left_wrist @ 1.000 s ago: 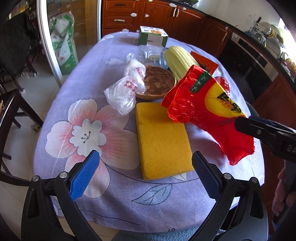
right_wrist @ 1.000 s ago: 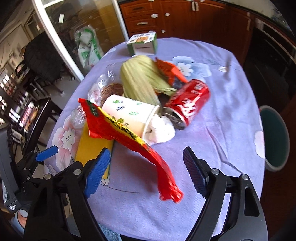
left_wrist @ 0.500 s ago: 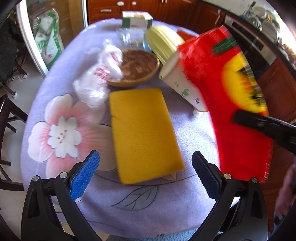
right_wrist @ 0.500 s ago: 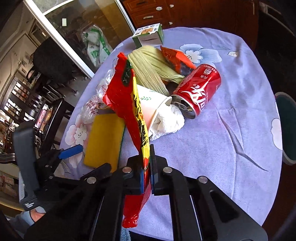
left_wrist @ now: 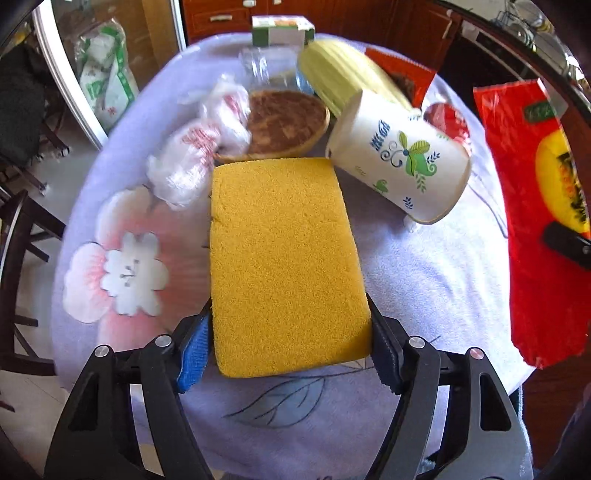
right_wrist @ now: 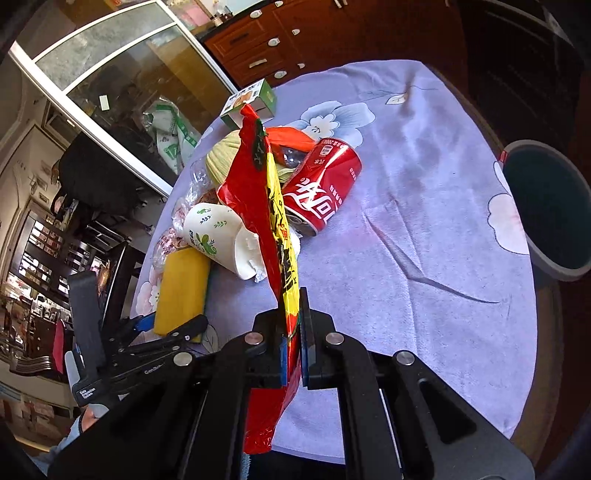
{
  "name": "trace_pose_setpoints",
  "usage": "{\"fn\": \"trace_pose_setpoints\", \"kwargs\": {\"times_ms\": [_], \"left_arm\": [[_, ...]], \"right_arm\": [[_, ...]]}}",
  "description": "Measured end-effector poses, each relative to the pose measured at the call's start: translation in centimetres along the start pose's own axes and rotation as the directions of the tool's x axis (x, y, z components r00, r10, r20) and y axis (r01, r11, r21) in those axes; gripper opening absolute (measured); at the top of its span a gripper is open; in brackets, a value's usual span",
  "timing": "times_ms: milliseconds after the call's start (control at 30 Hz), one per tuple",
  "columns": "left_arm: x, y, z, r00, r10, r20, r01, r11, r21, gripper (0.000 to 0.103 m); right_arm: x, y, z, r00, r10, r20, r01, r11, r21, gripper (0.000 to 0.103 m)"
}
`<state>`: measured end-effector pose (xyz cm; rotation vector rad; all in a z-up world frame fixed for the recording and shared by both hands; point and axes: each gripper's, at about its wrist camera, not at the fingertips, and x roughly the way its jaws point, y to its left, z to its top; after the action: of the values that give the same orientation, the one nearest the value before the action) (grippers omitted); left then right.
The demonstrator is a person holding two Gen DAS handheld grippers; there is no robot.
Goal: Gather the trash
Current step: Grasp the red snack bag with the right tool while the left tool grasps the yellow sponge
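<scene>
Since a second ago, the left gripper [left_wrist: 290,345] has come down over the yellow sponge [left_wrist: 282,258], and its jaws have just been closing, so the blue pads now sit against the sponge's two long sides at its near end. Over the same second the right gripper [right_wrist: 293,345] has pressed together on the red snack wrapper [right_wrist: 269,206] and lifted it off the pile; the wrapper now hangs upright from the pinch, its lower end drooping below the fingers.

One wrapper is held: glossy red film with a yellow panel, dark lettering and a small green label near its top edge, crinkled and flat. In the left wrist view it shows at the right, off the table [left_wrist: 436,273].

On the lilac flowered cloth lie one sponge, one paper cup [left_wrist: 400,157] tipped on its side with green leaf prints and white tissue at its mouth, one red soda can [right_wrist: 323,186] on its side, one pale green husked corn [left_wrist: 343,77], one orange-red packet [left_wrist: 400,75] behind it, one shallow brown bowl [left_wrist: 286,125], two bunched clear plastic bags [left_wrist: 201,155], and one small green and white box [left_wrist: 282,31] at the far edge.

One dark bin [right_wrist: 550,210] stands beside the table at the right.
</scene>
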<state>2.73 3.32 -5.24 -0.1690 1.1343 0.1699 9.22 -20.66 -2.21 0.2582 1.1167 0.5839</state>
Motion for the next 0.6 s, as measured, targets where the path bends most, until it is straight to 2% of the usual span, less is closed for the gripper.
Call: {"fn": "trace_pose_setpoints", "kwargs": {"times_ms": [200,333,467,600], "left_arm": [[-4.5,0.6,0.6,0.995,-0.03,0.092,0.03,1.0,-0.008,0.073],[-7.3,-0.5,1.3,0.985,-0.046,0.169,0.039,0.998,0.047,0.073],[-7.7,-1.2,2.1,0.98,-0.104,0.169,0.091,0.992,0.084,0.073],[-7.9,-3.1,3.2,0.973,-0.14,0.181,0.11,0.98,0.167,0.073]], "right_arm": [[-1.2,-1.3,0.2,0.999,0.012,0.032,-0.013,1.0,0.028,0.005],[-2.4,-2.1,0.6,0.998,0.014,0.067,-0.017,0.999,0.048,0.005],[-3.6,-3.1,0.7,0.995,0.003,0.099,-0.01,0.997,0.072,0.005],[-4.6,-4.8,0.9,0.992,-0.022,0.124,0.008,0.994,0.112,0.005]]}}
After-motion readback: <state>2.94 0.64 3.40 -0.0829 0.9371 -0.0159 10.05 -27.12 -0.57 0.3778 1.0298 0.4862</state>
